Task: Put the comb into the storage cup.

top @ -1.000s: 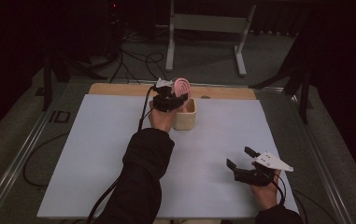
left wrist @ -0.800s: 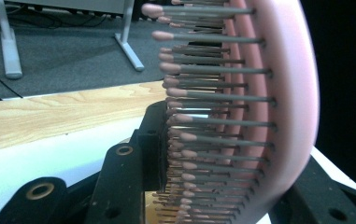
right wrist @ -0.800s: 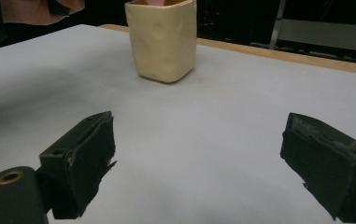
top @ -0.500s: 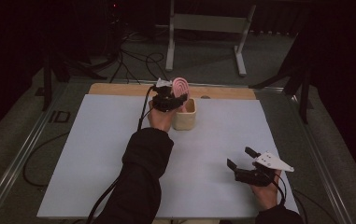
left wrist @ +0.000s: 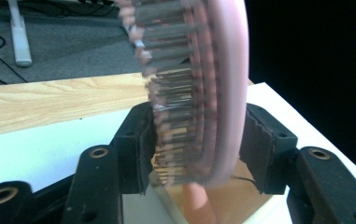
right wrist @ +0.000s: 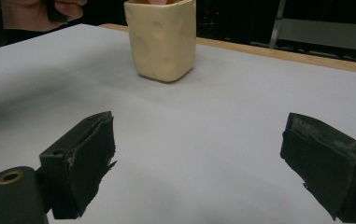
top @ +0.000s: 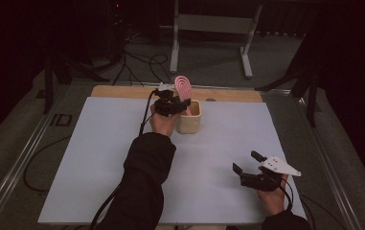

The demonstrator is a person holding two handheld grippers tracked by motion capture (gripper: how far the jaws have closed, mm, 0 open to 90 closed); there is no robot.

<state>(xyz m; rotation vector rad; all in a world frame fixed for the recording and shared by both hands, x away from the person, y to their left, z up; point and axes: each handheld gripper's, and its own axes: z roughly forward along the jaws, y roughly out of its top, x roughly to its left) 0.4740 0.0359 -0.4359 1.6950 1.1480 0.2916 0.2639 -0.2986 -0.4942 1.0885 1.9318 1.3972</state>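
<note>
Toward the far edge of the table point(top: 98, 158), just left of centre: left gripper point(top: 173, 106), jaws around the head of a pink hairbrush point(top: 184, 88), just been opening. Left jaw's pad at the bristle tips, right jaw's pad a little clear of the pink back. Brush upright, handle down in a cream cup point(top: 189, 117), head above the rim. Cup on the white sheet, near the strip of bare wood along the far edge. Near the right near corner: right gripper point(top: 249, 163), jaws spread wide with nothing between them, well apart from the cup.
</note>
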